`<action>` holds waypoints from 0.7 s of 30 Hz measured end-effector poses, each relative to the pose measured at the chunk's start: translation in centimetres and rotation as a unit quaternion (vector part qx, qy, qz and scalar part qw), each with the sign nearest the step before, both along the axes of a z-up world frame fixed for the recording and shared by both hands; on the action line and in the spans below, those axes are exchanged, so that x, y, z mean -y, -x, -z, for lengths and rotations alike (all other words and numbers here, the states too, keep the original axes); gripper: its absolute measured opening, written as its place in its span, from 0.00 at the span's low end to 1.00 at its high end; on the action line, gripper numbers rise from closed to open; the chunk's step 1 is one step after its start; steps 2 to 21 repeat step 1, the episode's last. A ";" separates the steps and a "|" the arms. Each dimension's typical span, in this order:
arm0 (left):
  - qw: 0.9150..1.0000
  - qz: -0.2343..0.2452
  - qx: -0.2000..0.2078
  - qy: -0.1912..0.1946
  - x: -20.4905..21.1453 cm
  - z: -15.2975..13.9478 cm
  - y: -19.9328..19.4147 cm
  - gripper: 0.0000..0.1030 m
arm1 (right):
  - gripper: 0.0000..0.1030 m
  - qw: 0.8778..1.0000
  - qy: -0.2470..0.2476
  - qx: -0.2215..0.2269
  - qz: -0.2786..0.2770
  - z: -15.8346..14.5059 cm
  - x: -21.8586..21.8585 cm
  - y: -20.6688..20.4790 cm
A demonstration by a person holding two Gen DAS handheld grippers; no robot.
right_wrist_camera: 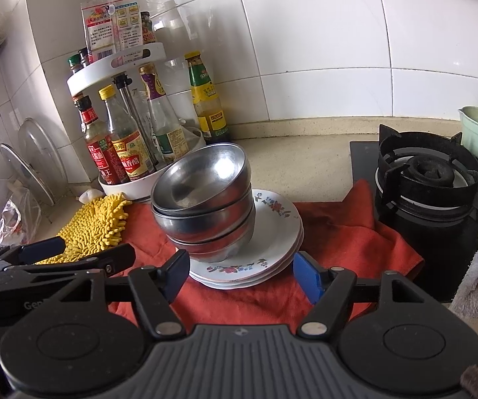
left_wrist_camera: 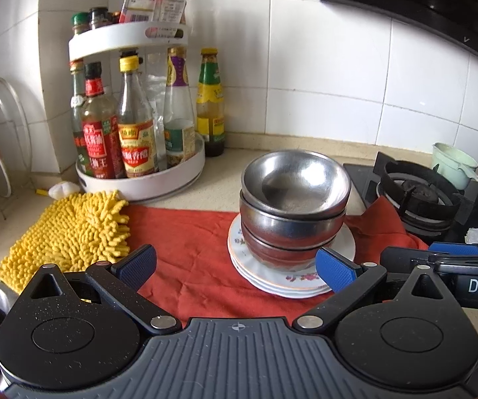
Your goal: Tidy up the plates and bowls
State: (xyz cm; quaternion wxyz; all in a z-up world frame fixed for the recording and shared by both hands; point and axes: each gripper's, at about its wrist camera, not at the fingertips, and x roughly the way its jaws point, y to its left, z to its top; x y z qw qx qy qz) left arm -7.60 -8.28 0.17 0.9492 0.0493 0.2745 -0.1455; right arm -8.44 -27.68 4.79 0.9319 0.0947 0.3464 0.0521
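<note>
Both grippers' blue-padded fingers are spread wide and hold nothing: the left gripper (left_wrist_camera: 237,266) and the right gripper (right_wrist_camera: 240,277) hover just before the dishes. Nested steel bowls (left_wrist_camera: 293,199) stand on stacked floral plates (left_wrist_camera: 305,282), which rest on a red cloth (left_wrist_camera: 189,242) between a yellow chenille mitt (left_wrist_camera: 69,232) and the gas burner (left_wrist_camera: 418,196).

Red cloth (left_wrist_camera: 189,232) on beige counter (left_wrist_camera: 232,163)
</note>
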 end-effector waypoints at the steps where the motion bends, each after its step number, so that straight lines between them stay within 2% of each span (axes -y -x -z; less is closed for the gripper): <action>1: 1.000 0.000 0.003 0.003 0.0 -0.1 0.1 1.00 | 0.66 1.000 -0.002 0.002 0.000 0.0 0.0 0.1; 21: 1.000 0.000 0.003 0.003 0.0 -0.1 0.1 1.00 | 0.66 1.000 -0.002 0.002 0.000 0.0 0.0 0.1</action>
